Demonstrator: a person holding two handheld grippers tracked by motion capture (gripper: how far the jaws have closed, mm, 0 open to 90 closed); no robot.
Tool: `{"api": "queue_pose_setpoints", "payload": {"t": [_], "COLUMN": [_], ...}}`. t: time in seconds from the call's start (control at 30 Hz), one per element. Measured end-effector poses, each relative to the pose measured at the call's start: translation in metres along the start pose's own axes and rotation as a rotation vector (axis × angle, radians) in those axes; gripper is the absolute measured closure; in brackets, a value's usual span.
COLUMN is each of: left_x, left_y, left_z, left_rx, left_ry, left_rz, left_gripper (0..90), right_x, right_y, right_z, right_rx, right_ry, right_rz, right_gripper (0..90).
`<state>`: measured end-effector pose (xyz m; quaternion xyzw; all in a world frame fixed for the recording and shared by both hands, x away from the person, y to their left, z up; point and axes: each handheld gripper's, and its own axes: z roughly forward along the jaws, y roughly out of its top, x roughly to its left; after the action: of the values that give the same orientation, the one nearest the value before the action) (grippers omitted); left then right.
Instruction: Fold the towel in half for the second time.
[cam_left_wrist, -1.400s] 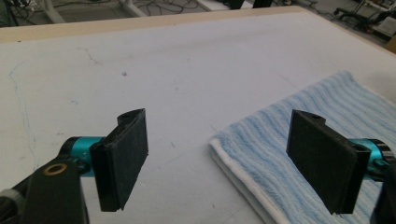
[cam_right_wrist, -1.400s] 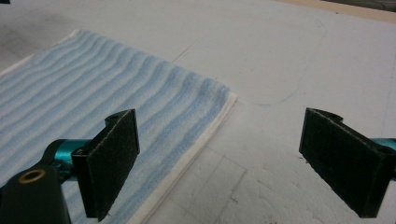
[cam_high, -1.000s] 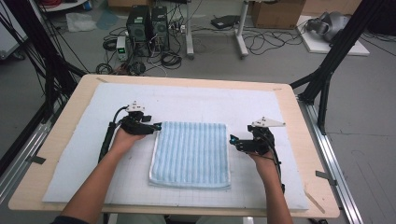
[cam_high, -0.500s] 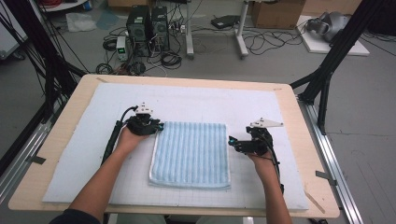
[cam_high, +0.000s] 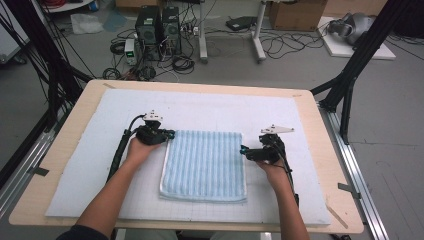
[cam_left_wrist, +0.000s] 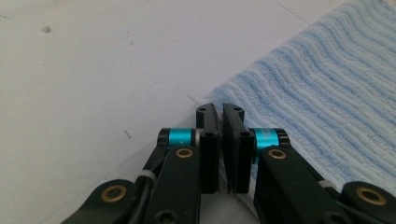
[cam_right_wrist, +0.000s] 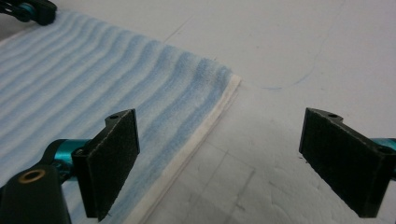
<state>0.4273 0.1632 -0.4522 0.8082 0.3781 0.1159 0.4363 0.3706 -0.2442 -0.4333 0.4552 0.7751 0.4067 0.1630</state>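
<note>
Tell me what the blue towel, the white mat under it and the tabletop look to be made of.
Blue towel: looks like soft terry cotton, matte, with ribbed fuzzy stripes and a flat white hem.
White mat: probably foam or felt sheet, matte, faintly gridded and marked.
Tabletop: apparently pale plywood or similar wood board, smooth, with a bare tan rim around the mat.

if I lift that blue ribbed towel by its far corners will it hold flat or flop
The blue ribbed terry towel lies limp and folded, so it will probably droop and may unfold. Its looped pile looks grippy, unlikely to slip from the shut left gripper at its corner.
</note>
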Motion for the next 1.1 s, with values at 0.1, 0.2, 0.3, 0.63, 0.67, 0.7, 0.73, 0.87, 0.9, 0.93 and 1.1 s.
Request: {"api": "queue_pose_setpoints", "payload": {"t": [0.1,0.2,0.3,0.63,0.67,0.7,0.73,0.87,0.9,0.93,1.1], "left_x": [0.0,0.0,0.0,0.002,0.002,0.002,0.003,0.004,0.005,0.005,0.01], "left_y": [0.0,0.0,0.0,-0.001,-0.001,-0.001,-0.001,-0.001,0.0,0.001,0.013], "left_z": [0.0,0.0,0.0,-0.001,-0.001,-0.001,-0.001,-0.002,-0.002,-0.003,-0.014], "left_rx": [0.001,-0.001,-0.001,-0.003,-0.003,-0.004,-0.007,-0.012,-0.024,-0.043,-0.224], "left_ry": [0.002,0.002,0.001,-0.009,-0.011,-0.013,-0.016,-0.022,-0.021,-0.017,0.002], "left_rz": [-0.002,-0.003,-0.005,-0.029,-0.031,-0.034,-0.039,-0.061,-0.079,-0.083,-0.132], "left_gripper": [85.0,85.0,85.0,85.3,85.4,85.5,85.5,85.8,85.8,85.8,85.8], "right_x": [-0.001,-0.003,-0.005,-0.002,0.0,0.002,0.001,0.002,0.002,0.003,-0.005], "right_y": [0.009,0.021,0.029,0.025,0.026,0.027,0.027,0.028,0.028,0.029,0.035], "right_z": [0.012,0.022,0.032,0.048,0.048,0.048,0.048,0.047,0.047,0.047,0.042], "right_rx": [0.033,0.057,0.064,0.103,0.106,0.114,0.114,0.111,0.106,0.092,-0.015], "right_ry": [0.0,0.008,0.012,0.03,0.03,0.026,0.033,0.02,0.01,-0.004,-0.041], "right_rz": [-0.028,-0.039,-0.044,-0.115,-0.142,-0.144,-0.143,-0.14,-0.151,-0.162,-0.116], "right_gripper": [14.9,23.4,33.9,79.4,81.6,82.6,83.4,85.0,85.7,86.1,86.6]}}
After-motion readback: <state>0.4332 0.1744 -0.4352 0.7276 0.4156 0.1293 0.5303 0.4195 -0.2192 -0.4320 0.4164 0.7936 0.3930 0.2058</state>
